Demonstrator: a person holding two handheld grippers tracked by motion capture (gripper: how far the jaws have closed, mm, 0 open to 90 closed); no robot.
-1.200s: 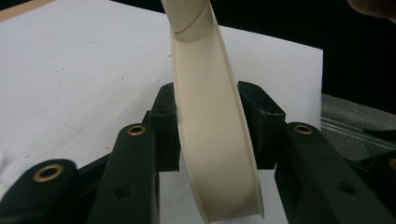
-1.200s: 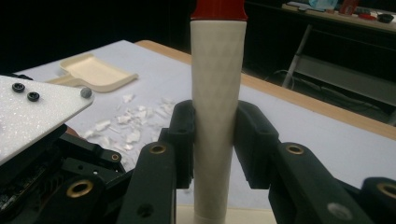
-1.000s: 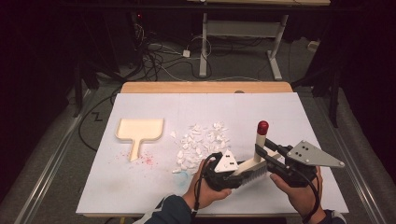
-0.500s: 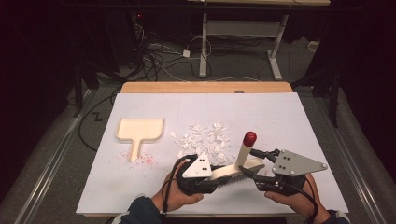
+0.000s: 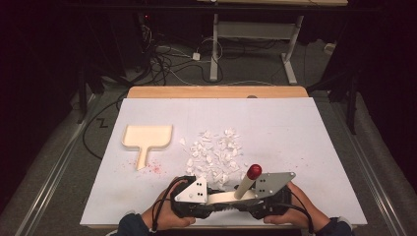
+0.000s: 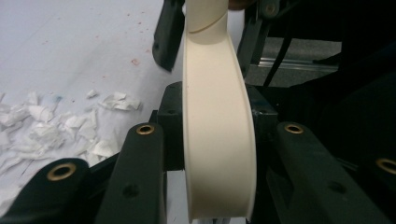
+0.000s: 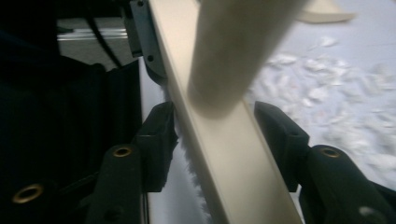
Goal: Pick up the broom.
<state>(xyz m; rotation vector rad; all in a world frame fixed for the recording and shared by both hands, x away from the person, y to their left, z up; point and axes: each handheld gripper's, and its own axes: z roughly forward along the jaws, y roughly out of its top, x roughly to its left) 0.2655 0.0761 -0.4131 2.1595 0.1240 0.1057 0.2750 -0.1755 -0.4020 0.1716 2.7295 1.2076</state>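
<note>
A cream brush (image 5: 223, 197) with a red-tipped handle (image 5: 254, 172) hangs level over the table's front edge, held between my two grippers. My left gripper (image 5: 215, 202) points right and is shut on one end of the brush back (image 6: 217, 154). My right gripper (image 5: 246, 202) points left. Its jaws have just been closing, and its pads now sit against the sides of the brush back (image 7: 224, 158), just behind the slanting handle (image 7: 238, 51). Beyond the brush lies a heap of white paper scraps (image 5: 214, 155). A cream dustpan (image 5: 147, 136) rests at the left.
A white sheet (image 5: 305, 132) covers the table, and a wooden strip (image 5: 216, 92) runs along its far edge. Faint red specks (image 5: 155, 167) lie near the dustpan's handle. Cables and a desk frame stand on the dark floor beyond.
Both hands carried the brush left and back toward the front edge. The right gripper let go of the handle, sank, and closed on the brush back.
</note>
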